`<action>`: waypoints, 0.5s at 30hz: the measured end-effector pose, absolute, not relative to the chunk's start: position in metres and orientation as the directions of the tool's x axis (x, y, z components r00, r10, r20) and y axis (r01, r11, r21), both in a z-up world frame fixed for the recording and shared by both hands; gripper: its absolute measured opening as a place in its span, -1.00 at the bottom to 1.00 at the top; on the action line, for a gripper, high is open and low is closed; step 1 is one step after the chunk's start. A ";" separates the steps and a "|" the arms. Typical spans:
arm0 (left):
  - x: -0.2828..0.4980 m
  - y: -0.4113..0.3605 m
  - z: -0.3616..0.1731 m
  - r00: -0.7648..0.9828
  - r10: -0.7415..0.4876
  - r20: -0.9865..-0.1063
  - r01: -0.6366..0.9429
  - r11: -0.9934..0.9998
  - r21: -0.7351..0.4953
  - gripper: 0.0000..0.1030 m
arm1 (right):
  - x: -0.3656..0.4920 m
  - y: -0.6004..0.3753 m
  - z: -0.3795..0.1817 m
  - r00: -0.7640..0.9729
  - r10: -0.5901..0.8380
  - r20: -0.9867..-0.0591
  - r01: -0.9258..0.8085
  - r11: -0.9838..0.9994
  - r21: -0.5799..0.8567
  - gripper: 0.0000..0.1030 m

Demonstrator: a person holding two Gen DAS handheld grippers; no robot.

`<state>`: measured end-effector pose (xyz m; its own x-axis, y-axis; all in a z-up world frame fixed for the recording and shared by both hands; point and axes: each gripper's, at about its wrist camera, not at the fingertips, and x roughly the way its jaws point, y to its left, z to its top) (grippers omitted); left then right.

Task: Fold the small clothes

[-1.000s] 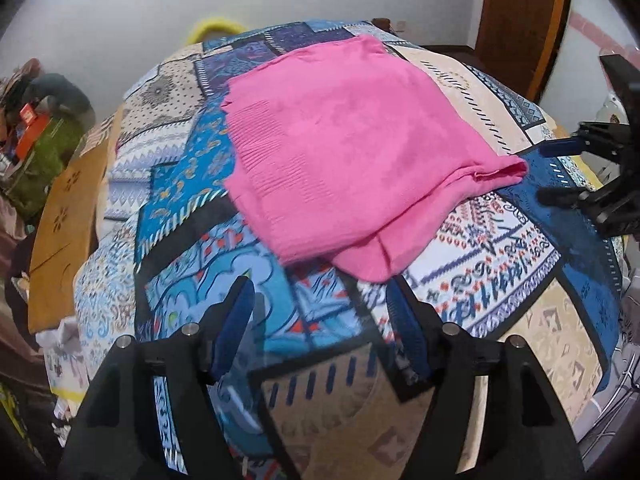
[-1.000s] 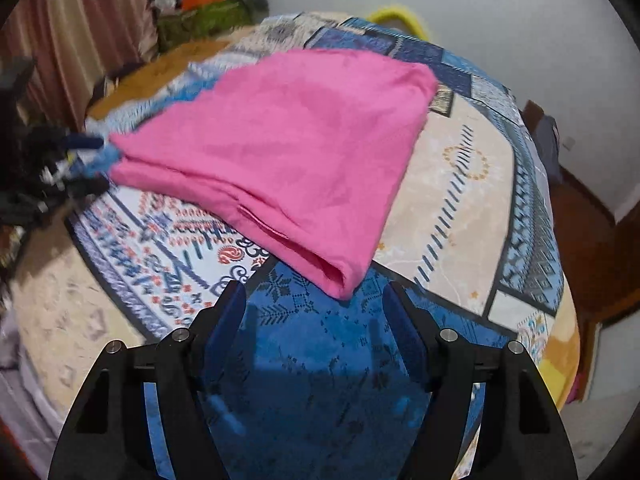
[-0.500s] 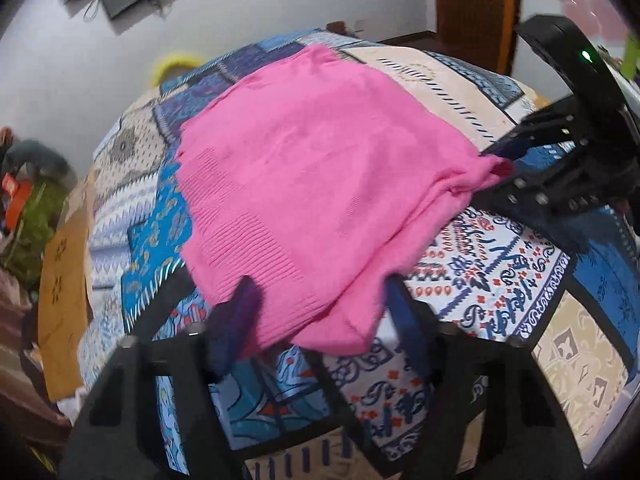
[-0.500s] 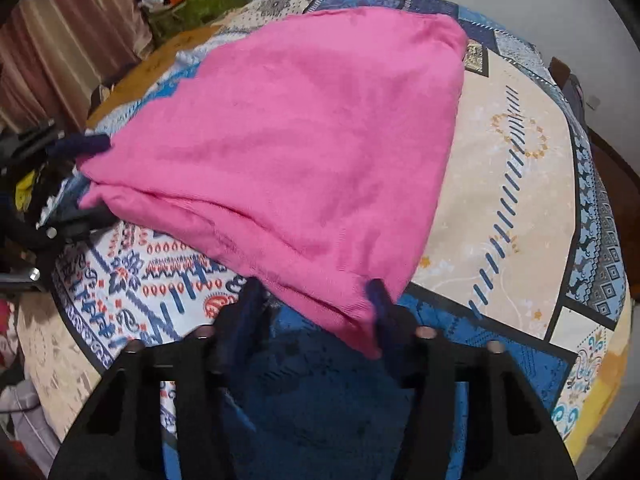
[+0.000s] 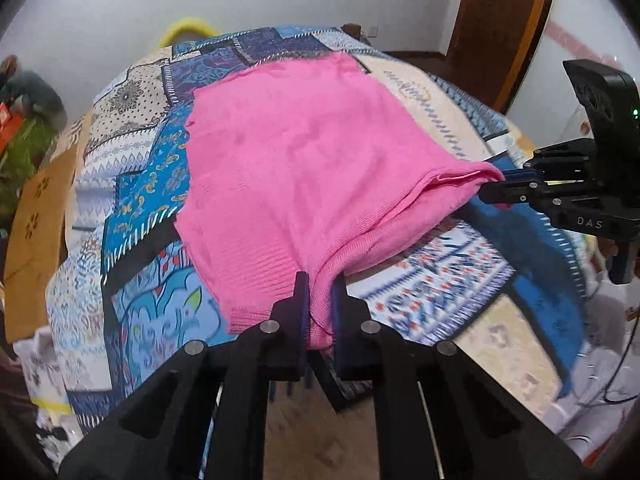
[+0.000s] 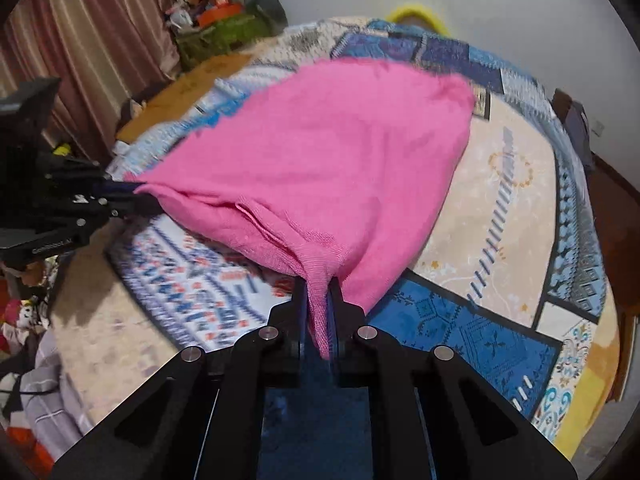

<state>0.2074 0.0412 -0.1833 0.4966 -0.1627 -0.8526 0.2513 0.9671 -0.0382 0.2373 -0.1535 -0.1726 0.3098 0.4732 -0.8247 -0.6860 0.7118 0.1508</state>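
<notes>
My left gripper (image 5: 320, 296) clenched on one near corner of pink garment (image 5: 304, 168); my right gripper (image 6: 319, 304) clenched on other corner, both low over patterned bedspread (image 6: 500, 184).

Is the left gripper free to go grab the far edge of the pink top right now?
Probably not: the left gripper is shut on a near corner of the pink top, and the right gripper pinches the other. It would have to let go first.
</notes>
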 end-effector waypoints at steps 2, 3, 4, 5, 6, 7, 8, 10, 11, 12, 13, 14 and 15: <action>0.201 0.041 -0.173 0.505 -0.177 -0.844 0.252 0.966 -0.052 -0.83 | 0.233 -0.156 -0.161 0.324 0.492 -0.808 -0.697 0.702 0.148 -0.86; 0.198 0.041 -0.165 0.508 -0.184 -0.841 0.249 0.967 -0.061 -0.84 | 0.231 -0.156 -0.155 0.330 0.502 -0.800 -0.700 0.698 0.149 -0.86; 0.197 0.042 -0.160 0.511 -0.188 -0.839 0.244 0.967 -0.068 -0.84 | 0.230 -0.157 -0.148 0.336 0.513 -0.790 -0.704 0.694 0.150 -0.86; 0.198 0.043 -0.151 0.515 -0.191 -0.836 0.233 0.969 -0.078 -0.84 | 0.229 -0.158 -0.142 0.348 0.521 -0.780 -0.706 0.693 0.147 -0.86; 0.200 0.044 -0.145 0.514 -0.198 -0.835 0.227 0.970 -0.090 -0.84 | 0.230 -0.159 -0.139 0.355 0.526 -0.773 -0.708 0.692 0.145 -0.86; 0.202 0.045 -0.139 0.514 -0.204 -0.833 0.221 0.970 -0.101 -0.84 | 0.231 -0.160 -0.133 0.362 0.535 -0.763 -0.710 0.689 0.147 -0.86; 0.203 0.045 -0.135 0.517 -0.207 -0.831 0.218 0.970 -0.106 -0.84 | 0.233 -0.160 -0.128 0.371 0.542 -0.754 -0.711 0.688 0.145 -0.86; 0.212 0.045 -0.120 0.533 -0.206 -0.821 0.228 0.969 -0.095 -0.84 | 0.238 -0.159 -0.118 0.390 0.546 -0.741 -0.716 0.686 0.129 -0.86; 0.215 0.044 -0.117 0.540 -0.198 -0.818 0.232 0.969 -0.081 -0.84 | 0.243 -0.158 -0.115 0.397 0.547 -0.737 -0.717 0.686 0.123 -0.86; 0.221 0.044 -0.111 0.549 -0.184 -0.815 0.233 0.970 -0.062 -0.84 | 0.246 -0.158 -0.112 0.401 0.548 -0.734 -0.718 0.686 0.119 -0.86; 0.226 0.045 -0.108 0.552 -0.182 -0.814 0.233 0.971 -0.059 -0.84 | 0.250 -0.157 -0.110 0.410 0.545 -0.731 -0.718 0.687 0.110 -0.86; 0.234 0.046 -0.105 0.553 -0.183 -0.813 0.230 0.971 -0.062 -0.84 | 0.255 -0.156 -0.108 0.417 0.543 -0.729 -0.717 0.689 0.103 -0.86; 0.244 0.047 -0.102 0.555 -0.181 -0.812 0.227 0.972 -0.061 -0.84 | 0.258 -0.156 -0.107 0.424 0.540 -0.727 -0.715 0.693 0.098 -0.86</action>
<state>0.2436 0.0468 -0.1020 0.5546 -0.1808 -0.8122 0.2273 0.9719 -0.0612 0.2584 -0.1559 -0.1067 0.4236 0.5398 -0.7275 -0.7147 0.6926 0.0977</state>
